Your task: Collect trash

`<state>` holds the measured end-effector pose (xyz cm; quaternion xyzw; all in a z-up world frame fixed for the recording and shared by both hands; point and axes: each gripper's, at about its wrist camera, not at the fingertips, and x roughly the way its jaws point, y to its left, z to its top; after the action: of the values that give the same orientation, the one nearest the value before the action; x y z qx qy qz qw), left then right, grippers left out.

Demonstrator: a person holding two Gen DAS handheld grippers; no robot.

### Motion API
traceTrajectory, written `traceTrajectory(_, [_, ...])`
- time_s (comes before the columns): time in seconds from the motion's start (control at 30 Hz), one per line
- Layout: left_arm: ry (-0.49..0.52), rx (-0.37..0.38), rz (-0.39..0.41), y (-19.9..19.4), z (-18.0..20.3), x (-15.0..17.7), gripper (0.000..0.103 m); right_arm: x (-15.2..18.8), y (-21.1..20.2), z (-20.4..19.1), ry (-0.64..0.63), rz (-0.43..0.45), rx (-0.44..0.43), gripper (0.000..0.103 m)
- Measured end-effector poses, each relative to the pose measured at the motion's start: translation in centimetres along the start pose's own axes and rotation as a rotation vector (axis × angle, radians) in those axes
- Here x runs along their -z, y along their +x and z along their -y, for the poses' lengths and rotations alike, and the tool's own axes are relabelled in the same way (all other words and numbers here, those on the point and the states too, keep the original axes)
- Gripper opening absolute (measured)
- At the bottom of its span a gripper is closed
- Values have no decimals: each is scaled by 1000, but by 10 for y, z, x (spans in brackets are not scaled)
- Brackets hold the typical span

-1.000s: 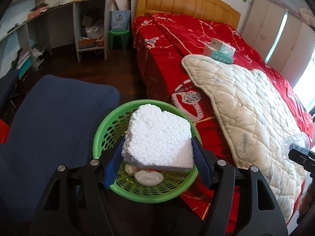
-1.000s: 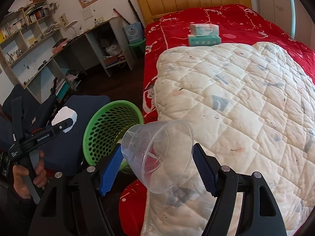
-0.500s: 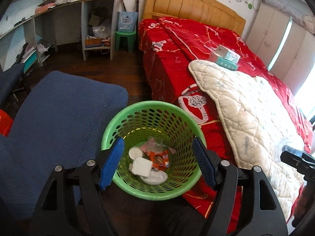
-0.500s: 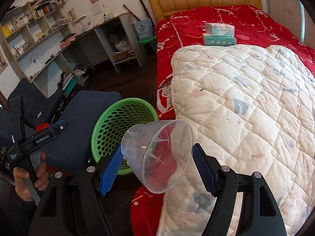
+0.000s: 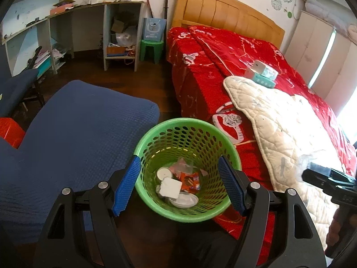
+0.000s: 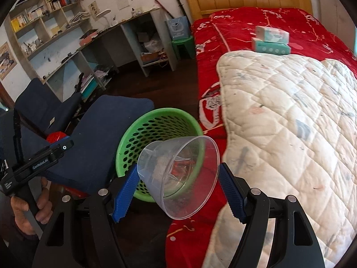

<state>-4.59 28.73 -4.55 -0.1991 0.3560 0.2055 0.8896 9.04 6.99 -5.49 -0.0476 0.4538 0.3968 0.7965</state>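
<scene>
A green perforated trash basket (image 5: 156, 141) stands on the floor between the blue chair and the bed. Inside it lie a white foam block (image 5: 171, 187), a round white lid (image 5: 164, 173), an orange wrapper (image 5: 190, 181) and other scraps. My left gripper (image 5: 179, 187) is open and empty right above the basket. My right gripper (image 6: 178, 192) is shut on a clear plastic cup (image 6: 178, 176), held just in front of the basket (image 6: 142, 134), over the bed's edge. The right gripper also shows in the left wrist view (image 5: 328, 178).
A blue cushioned chair (image 5: 73, 138) is left of the basket. The bed with a red cover (image 5: 214, 58) and a white quilt (image 6: 290, 116) is to the right, with tissue boxes (image 6: 271, 39) on it. Desk shelves and a green stool (image 5: 150, 49) stand at the far wall.
My left gripper opened and let the foam block drop into the basket, then rose a little. My right gripper brought the clear cup closer to the basket.
</scene>
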Motion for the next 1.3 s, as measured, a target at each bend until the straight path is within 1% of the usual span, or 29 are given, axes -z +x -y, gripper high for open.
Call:
traceTrajectory(0.3, [-25, -8, 11, -6, -13, 2, 71, -14, 30, -28, -46, -32, -16, 69])
traceTrajectory(0.6, [-52, -19, 16, -9, -23, 2, 71, -28, 62, -46, -57, -61, -16, 70])
traceTrajectory(0.67, [-57, -20, 16, -9, -25, 3, 71, -30, 69, -50, -49, -68, -24, 72])
traceTrajectory(0.7, [-58, -20, 16, -9, -26, 2, 71, -29, 71, -51, -46, -70, -25, 75])
traceTrajectory(0.83, [-62, -24, 14, -9, -29, 2, 71, -32, 80, -57, -47, -73, -22, 76])
traceTrajectory(0.97, [-69, -27, 11, -8, -32, 1, 71, -31, 79, -55, -40, -72, -23, 76])
traceTrajectory(1.03, [-72, -26, 11, -8, -32, 2, 71, -29, 74, -54, -44, -70, -13, 80])
traceTrajectory(1.17, [-69, -25, 12, -9, -30, 2, 75, -24, 63, -45, -34, -61, 1, 82])
traceTrajectory(1.23, [-57, -23, 13, -10, -26, 2, 75, -21, 54, -41, -32, -49, 22, 86])
traceTrajectory(1.3, [-48, -20, 13, -11, -21, 2, 77, -18, 44, -34, -30, -35, 51, 87])
